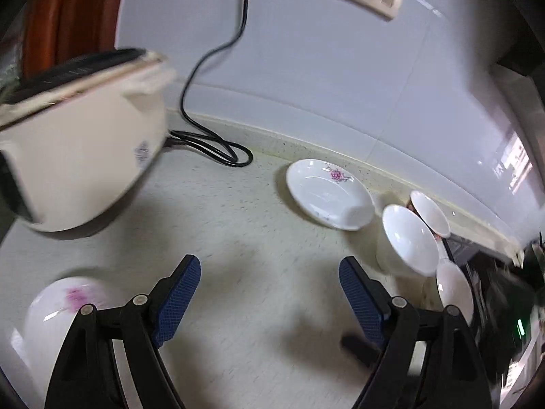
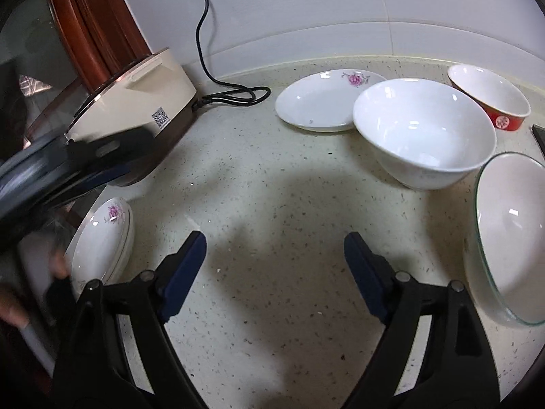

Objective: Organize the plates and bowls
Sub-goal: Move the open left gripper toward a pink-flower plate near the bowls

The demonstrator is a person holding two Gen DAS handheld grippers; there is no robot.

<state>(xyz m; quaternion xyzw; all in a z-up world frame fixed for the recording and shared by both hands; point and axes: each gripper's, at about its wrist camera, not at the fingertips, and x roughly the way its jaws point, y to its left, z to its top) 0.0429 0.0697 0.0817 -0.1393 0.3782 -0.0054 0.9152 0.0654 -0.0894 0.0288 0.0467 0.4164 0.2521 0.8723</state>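
Blue-padded left gripper and right gripper both stood spread wide, holding nothing above the speckled countertop.

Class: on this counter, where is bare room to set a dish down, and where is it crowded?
Bare: the counter between the cooker, the flowered plate and the stacked plates. Crowded: the right side, with the white bowl, red bowl and glass dish.

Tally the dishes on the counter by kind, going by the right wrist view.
Flowered plates: 3, one at the back, a stack of two at the left
White bowl: 1
Red bowl: 1
Glass bowl: 1
Total: 6
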